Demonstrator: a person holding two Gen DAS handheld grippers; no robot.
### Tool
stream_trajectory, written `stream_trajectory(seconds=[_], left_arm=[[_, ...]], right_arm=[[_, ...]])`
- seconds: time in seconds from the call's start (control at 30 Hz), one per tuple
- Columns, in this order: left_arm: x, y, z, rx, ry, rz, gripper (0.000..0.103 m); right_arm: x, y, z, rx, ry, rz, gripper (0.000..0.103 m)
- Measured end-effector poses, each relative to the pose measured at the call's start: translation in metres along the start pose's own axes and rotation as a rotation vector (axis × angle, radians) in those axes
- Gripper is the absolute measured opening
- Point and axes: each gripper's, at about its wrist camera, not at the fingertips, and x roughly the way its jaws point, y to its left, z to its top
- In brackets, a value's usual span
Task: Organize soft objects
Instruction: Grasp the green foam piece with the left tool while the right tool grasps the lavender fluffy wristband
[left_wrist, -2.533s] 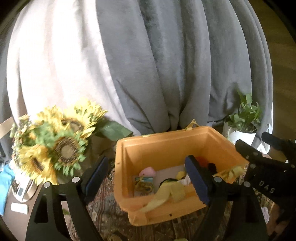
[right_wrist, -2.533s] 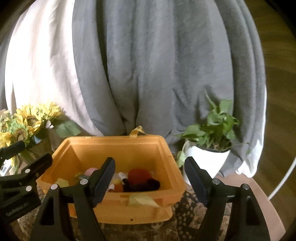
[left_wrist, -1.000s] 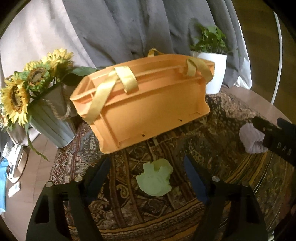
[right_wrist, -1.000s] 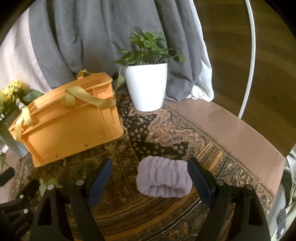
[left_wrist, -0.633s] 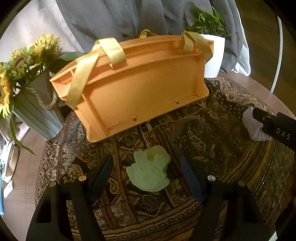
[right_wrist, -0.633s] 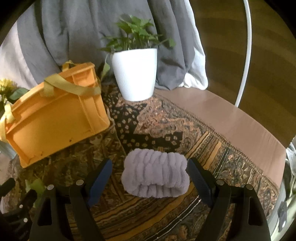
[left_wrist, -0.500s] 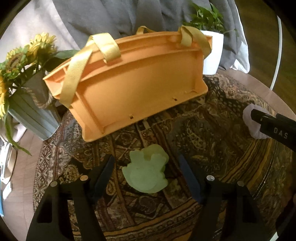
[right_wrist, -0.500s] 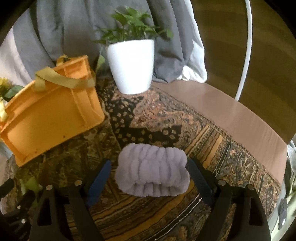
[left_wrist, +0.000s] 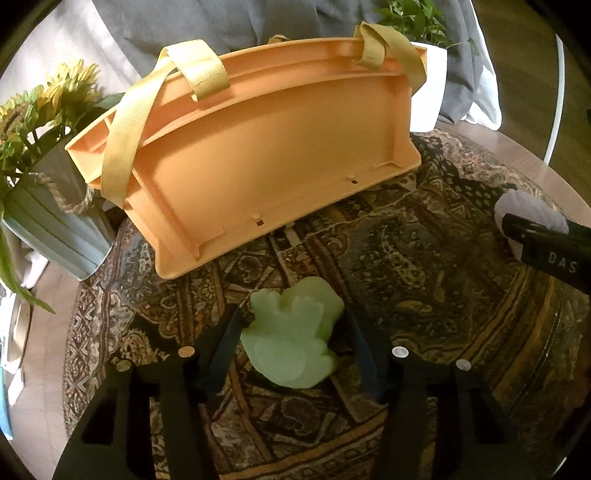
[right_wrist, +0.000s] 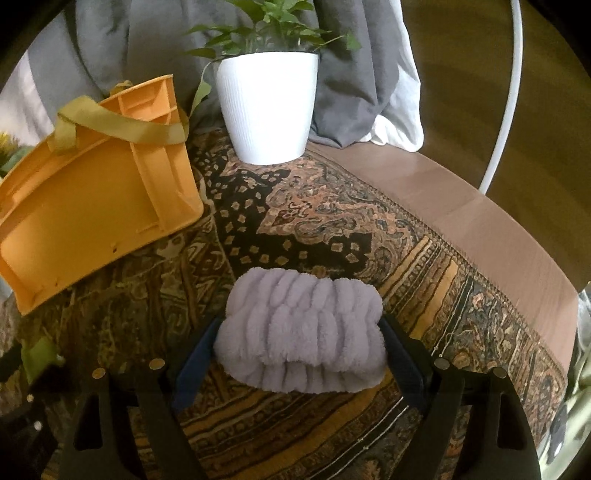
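Observation:
A pale green soft toy (left_wrist: 291, 338) lies on the patterned cloth, between the fingers of my left gripper (left_wrist: 291, 332), which is open around it. A fluffy lilac roll (right_wrist: 303, 332) lies on the cloth between the fingers of my right gripper (right_wrist: 301, 354), open and close on both sides. The roll also shows at the right edge of the left wrist view (left_wrist: 528, 214). The orange basket (left_wrist: 266, 155) with yellow straps stands behind the toy; in the right wrist view it (right_wrist: 88, 206) is at the left. Its inside is hidden.
A white pot with a green plant (right_wrist: 267, 107) stands behind the roll. A grey pot of sunflowers (left_wrist: 44, 218) stands left of the basket. Grey drapery hangs behind. The brown table edge (right_wrist: 480, 229) runs at the right, with a white hoop (right_wrist: 506, 92) beyond.
Both grippers have dropped from above the basket toward the cloth. The left has closed in around the green toy, the right around the lilac roll. The jaws stay open.

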Motion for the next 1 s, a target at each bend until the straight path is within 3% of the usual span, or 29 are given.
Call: stream_trajectory(seconds=[0.43,1.0], left_arm=[[0.000,0.000,0.001,0.001,-0.009,-0.015,0.050],[-0.047,0.005,0.019,-0.092,-0.117,-0.038,0.050]], right_arm=[[-0.005,0.008,0.003,-0.082,-0.017,0.028,0.036],[-0.034,0.007,0.014,-0.087,-0.049,0.125,0.032]])
